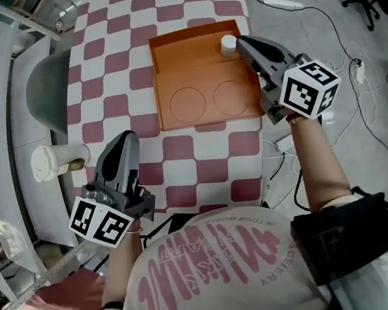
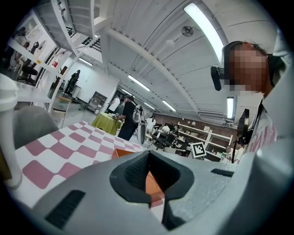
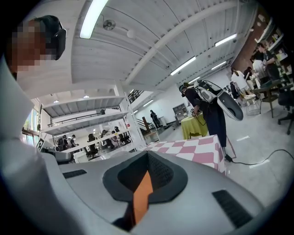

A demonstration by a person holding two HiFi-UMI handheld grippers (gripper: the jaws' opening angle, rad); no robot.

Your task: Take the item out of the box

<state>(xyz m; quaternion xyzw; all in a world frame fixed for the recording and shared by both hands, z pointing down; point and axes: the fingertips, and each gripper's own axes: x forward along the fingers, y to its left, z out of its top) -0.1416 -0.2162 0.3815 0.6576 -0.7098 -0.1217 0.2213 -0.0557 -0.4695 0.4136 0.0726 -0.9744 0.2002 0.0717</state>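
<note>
Both closed, empty: left gripper, right gripper. Right tips might just shove the small white round item beside them.

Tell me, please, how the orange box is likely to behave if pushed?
The orange box looks shallow and wide, so it would probably slide on the tablecloth rather than tip. Its walls look thin, like card, so they may flex if pinched. Holding only a small white item, it is likely light.

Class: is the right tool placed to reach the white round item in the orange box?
Likely yes: the right tool is beside the white round item, nothing between; its shut jaws must open first.
</note>
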